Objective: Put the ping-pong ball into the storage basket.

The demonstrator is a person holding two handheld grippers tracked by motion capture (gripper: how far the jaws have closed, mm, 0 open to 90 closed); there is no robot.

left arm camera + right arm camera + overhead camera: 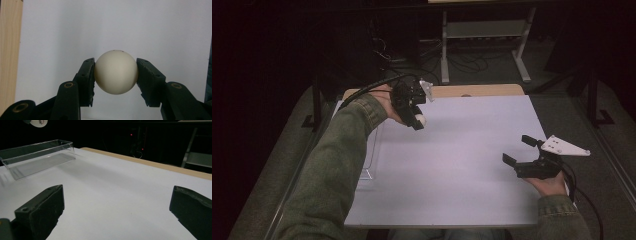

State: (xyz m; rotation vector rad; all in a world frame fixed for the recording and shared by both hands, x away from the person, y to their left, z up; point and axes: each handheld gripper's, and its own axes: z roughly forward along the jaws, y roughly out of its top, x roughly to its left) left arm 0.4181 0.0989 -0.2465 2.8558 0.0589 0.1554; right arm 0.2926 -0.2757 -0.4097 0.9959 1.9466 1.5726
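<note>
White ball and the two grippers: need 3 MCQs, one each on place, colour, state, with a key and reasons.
1. Where is the white ball?
A. between the jaws of the left gripper
B. inside the clear tray
C. lying on the white table top

2. What colour are the jaws of both grippers?
A. silver
B. black
C. red

3. How do the jaws of the right gripper stand?
A. shut on the ball
B. shut on nothing
C. open with nothing between them

Key: 1 A, the left gripper view shows both pads pressed on the ball's sides. 2 B, both gripper views show black jaws. 3 C, the right gripper view shows the jaws far apart with bare table top between them.
</note>
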